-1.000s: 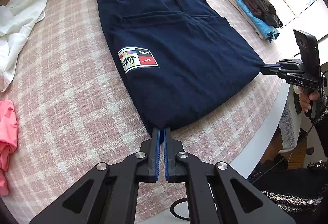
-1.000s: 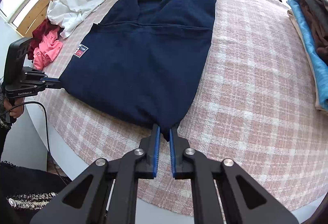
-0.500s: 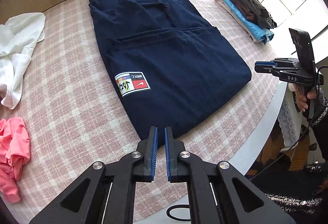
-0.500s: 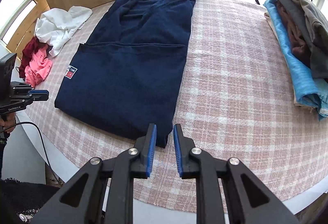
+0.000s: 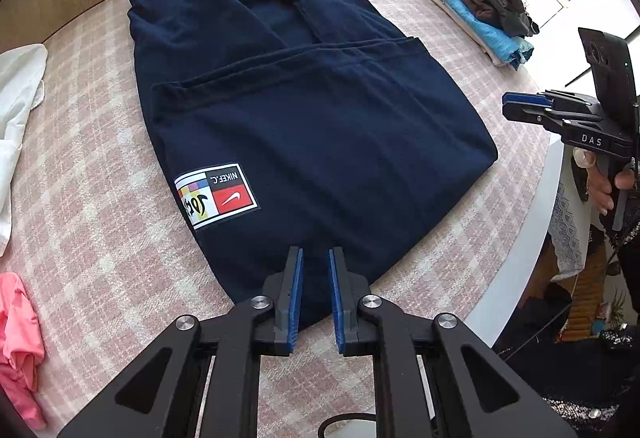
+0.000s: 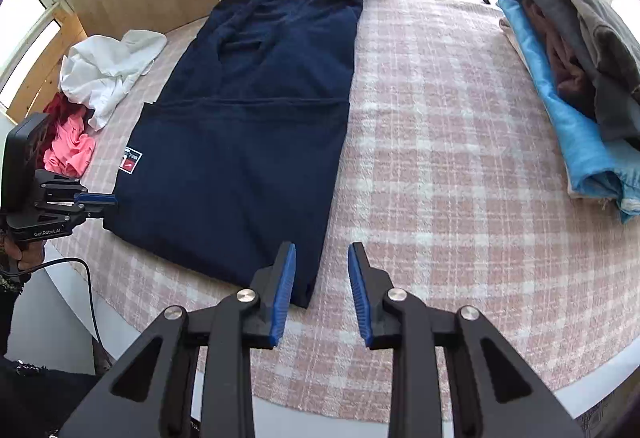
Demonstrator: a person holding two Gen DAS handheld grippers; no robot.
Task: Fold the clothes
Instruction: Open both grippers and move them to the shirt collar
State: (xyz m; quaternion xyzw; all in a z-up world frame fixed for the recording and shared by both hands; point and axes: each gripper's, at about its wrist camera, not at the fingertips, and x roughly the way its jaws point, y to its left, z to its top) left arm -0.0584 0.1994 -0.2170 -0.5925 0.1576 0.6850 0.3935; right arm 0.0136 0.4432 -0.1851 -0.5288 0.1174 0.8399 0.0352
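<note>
1. Shirt [image 5: 320, 125]: navy, lies flat on the checked cloth [image 6: 440, 157], lower part folded up over the body, logo patch [image 5: 216, 193] on top, collar at the far end.
2. Left gripper [image 5: 315, 292]: jaws parted, holding nothing, above the shirt's near edge.
3. Right gripper [image 6: 321, 292]: jaws wide apart, empty, at the shirt's near corner.
4. Folded stack [image 6: 580, 89]: at the right side of the cloth.
5. White garment [image 6: 108, 69] and pink garment [image 6: 70, 149]: loose, at the left.
</note>
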